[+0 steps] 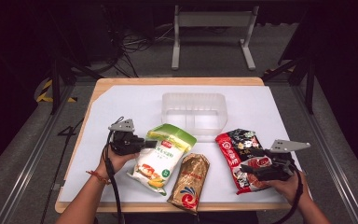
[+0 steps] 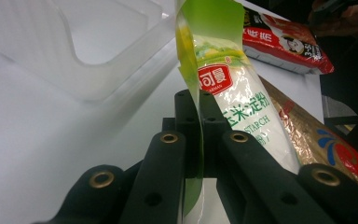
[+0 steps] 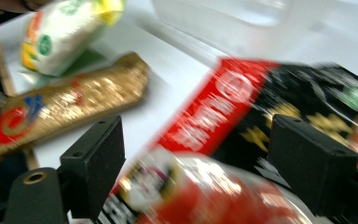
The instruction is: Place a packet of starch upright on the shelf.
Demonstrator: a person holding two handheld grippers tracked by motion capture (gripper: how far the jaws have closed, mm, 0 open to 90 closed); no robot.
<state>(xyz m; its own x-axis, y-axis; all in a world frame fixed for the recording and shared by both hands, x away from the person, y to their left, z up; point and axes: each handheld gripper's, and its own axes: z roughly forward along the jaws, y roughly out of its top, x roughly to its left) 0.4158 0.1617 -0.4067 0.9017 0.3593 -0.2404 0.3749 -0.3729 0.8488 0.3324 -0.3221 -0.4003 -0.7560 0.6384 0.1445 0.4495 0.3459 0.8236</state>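
Starch bag (image 1: 162, 157): green-and-white corn starch pouch, lower centre-left of the high view, lying on the white sheet with its green top edge toward the left gripper. In the left gripper view (image 2: 233, 93) it runs up the middle of the frame, edge-on at the bottom.
Left gripper (image 1: 150, 143): left of centre in the high view, held in the person's left hand (image 1: 116, 158). Jaws clenched on the bag's green top edge; in the left gripper view (image 2: 200, 140) the two black jaws pinch the thin film between them.
Right gripper (image 1: 247, 169): lower right of the high view, in the right hand (image 1: 286, 185). In the right gripper view (image 3: 196, 163) its jaws stand wide apart, one either side of the red-and-black packet, pads not pressing on it. Released. That frame is motion-blurred.
Red-and-black packet (image 1: 242, 156): right of centre in the high view, flat on the sheet, lower end under the right gripper.
Gold packet (image 1: 189, 181): lower centre, between the starch bag and the red-and-black packet, just beside the starch bag, its lower end over the table's near edge.
Clear plastic bin (image 1: 195, 113): centre of the high view, above all three packets, upright; top left in the left gripper view (image 2: 74, 51).
Table (image 1: 177, 81): wooden top, covered by the white sheet (image 1: 121, 107).
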